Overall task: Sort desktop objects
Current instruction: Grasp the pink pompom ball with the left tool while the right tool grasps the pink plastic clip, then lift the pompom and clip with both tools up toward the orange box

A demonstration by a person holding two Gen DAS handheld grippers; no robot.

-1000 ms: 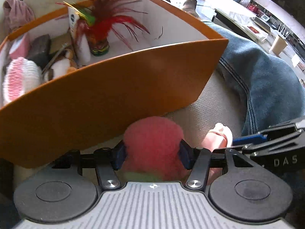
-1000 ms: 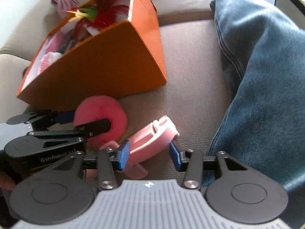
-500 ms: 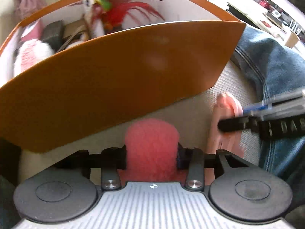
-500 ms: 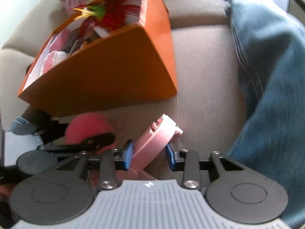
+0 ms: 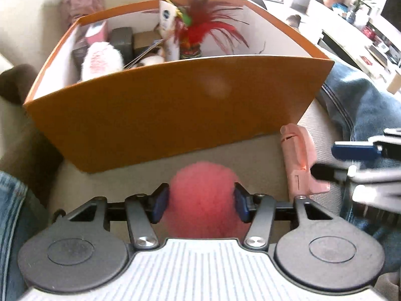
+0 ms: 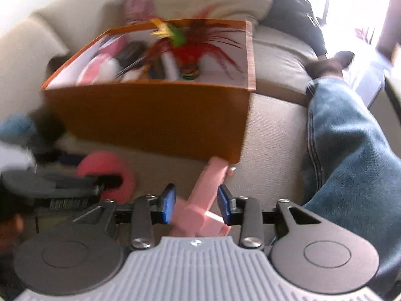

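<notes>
The orange box (image 5: 175, 115) on the sofa holds a red feather toy (image 5: 200, 30), a white tube (image 5: 166, 25) and a pink-white brush (image 5: 102, 60). Just near of it, the left gripper (image 5: 200, 202) clenches a pink fuzzy ball (image 5: 203, 195). To the right, the right gripper (image 6: 196, 203) grips a pink plastic clip (image 6: 205, 195).

The orange box (image 5: 175, 115) is faced closely from the near side by both wrist views. It is seen squarely from the left, obliquely from the right (image 6: 150, 118).
</notes>
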